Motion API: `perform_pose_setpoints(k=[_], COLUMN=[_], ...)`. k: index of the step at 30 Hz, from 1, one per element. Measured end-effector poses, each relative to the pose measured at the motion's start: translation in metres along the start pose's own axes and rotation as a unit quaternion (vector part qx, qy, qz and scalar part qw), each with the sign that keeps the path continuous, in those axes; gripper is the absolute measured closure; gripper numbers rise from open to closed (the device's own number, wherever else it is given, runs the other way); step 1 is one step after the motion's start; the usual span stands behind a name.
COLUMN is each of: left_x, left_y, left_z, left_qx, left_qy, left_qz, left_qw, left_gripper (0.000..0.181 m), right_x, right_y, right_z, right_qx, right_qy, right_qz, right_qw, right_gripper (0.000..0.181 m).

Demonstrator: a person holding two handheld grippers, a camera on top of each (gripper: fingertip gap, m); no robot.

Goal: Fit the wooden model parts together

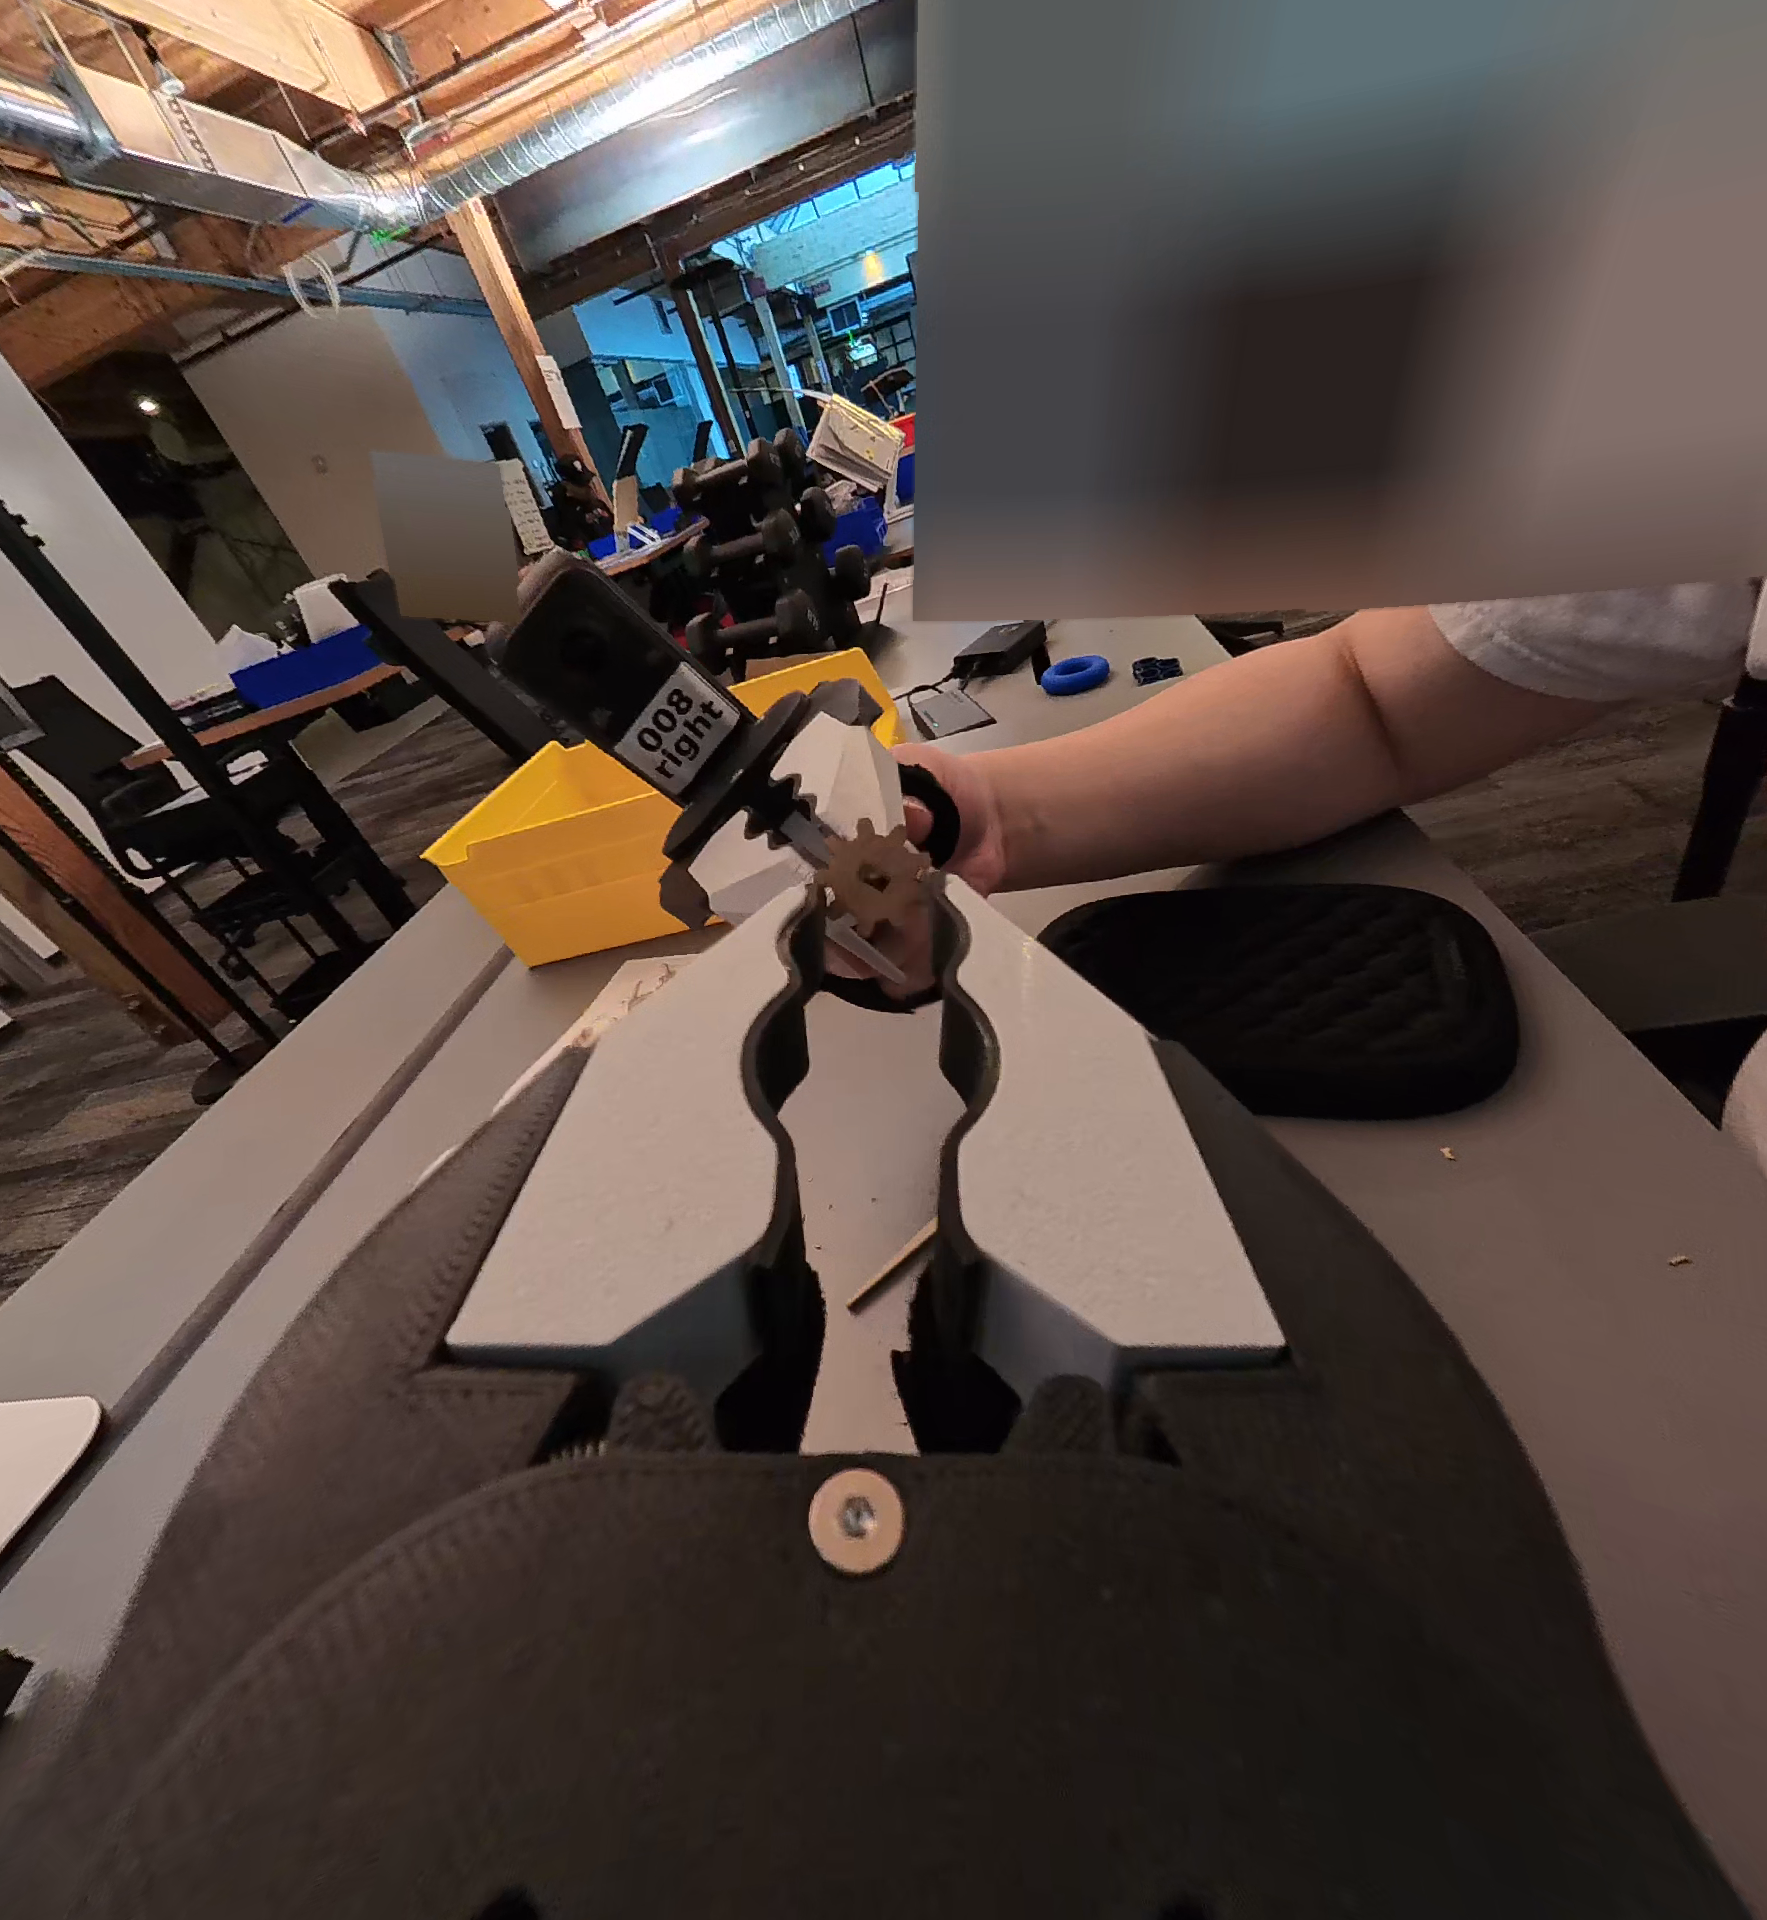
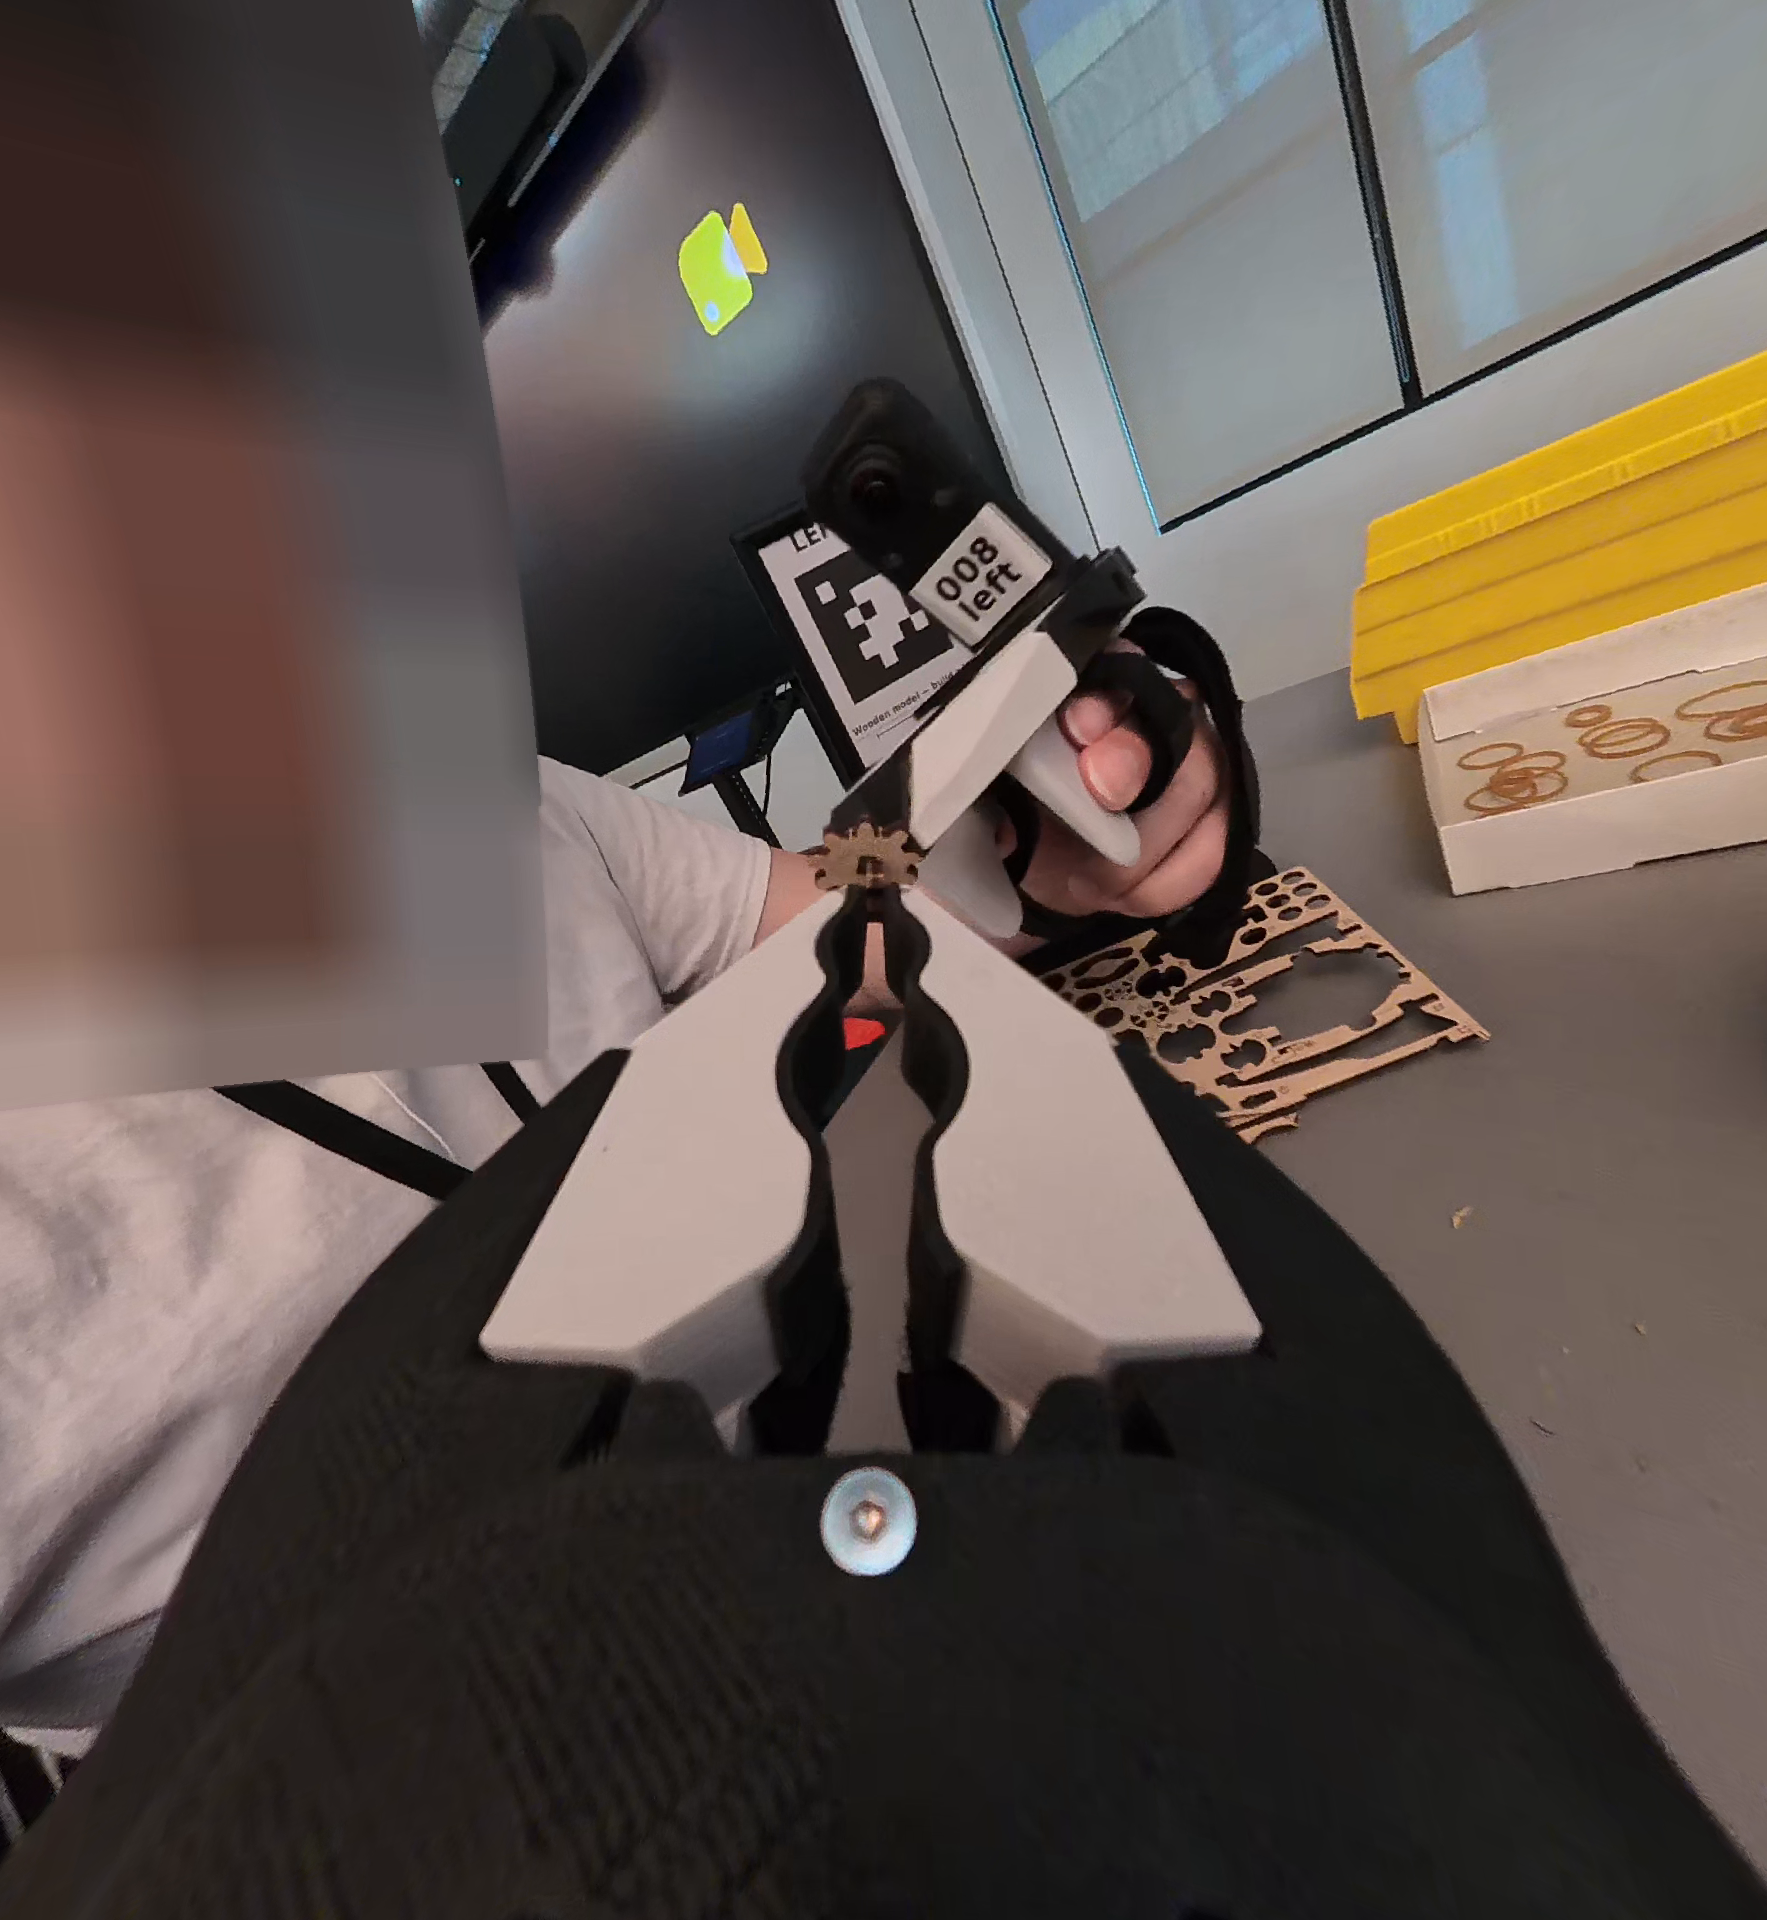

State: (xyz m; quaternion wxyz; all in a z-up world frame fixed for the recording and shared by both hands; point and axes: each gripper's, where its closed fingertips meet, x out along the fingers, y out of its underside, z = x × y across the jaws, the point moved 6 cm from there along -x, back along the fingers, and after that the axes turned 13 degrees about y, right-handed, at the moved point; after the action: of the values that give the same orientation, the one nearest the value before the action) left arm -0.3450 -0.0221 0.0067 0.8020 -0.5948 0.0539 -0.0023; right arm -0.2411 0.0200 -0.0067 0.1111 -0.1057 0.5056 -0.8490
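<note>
Both grippers, left (image 1: 863, 914) & right (image 2: 871, 906), pinch together on small wooden gear (image 1: 874, 875); thin, light, prob. fragile teeth, so hold near hub w/ gentle force.

- Small wooden gear (image 1: 877, 871), pale tan, toothed all round with a hole at the centre; held up in the air above the bench (image 1: 1481, 1299), face-on in the left wrist view, nearly edge-on in the right wrist view (image 2: 864, 857).
- Punched-out wooden sheet (image 2: 1263, 1013), light brown, full of empty cut-outs; flat on the grey bench, below the gear, one end hidden.
- Thin wooden sliver (image 1: 891, 1262), lying slantwise on the bench.
</note>
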Motion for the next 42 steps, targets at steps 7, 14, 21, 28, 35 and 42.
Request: perform_pose_setpoints(k=[7, 14, 21, 28, 35, 42], left_x=[-0.003, -0.001, -0.002, -0.004, -0.009, -0.004], left_y=[0.002, 0.006, 0.009, 0.013, 0.005, 0.007], left_z=[0.0, 0.001, 0.004, 0.008, 0.007, 0.0], left_qx=[-0.016, -0.026, -0.048, -0.08, -0.04, 0.015], left_qy=[0.016, 0.02, 0.021, 0.019, -0.004, -0.016], left_qz=[0.0, 0.014, 0.024, 0.024, 0.015, 0.052], left_qw=[1.0, 0.999, 0.998, 0.996, 0.999, 0.998], left_gripper=[0.163, 0.163, 0.163, 0.159, 0.155, 0.162], right_x=[0.002, 0.004, 0.003, 0.002, 0.003, 0.003], right_y=[0.003, 0.006, 0.007, 0.007, 0.009, 0.01], right_z=[-0.003, -0.006, -0.009, -0.011, -0.012, -0.012], right_qx=[0.044, 0.07, 0.068, 0.081, 0.097, 0.104], right_qy=[-0.015, -0.027, -0.011, -0.016, -0.022, -0.018], right_qz=[0.005, 0.005, 0.01, 0.003, 0.001, 0.014], right_qw=[0.999, 0.997, 0.998, 0.997, 0.995, 0.994], right_gripper=[0.179, 0.18, 0.179, 0.18, 0.179, 0.179])
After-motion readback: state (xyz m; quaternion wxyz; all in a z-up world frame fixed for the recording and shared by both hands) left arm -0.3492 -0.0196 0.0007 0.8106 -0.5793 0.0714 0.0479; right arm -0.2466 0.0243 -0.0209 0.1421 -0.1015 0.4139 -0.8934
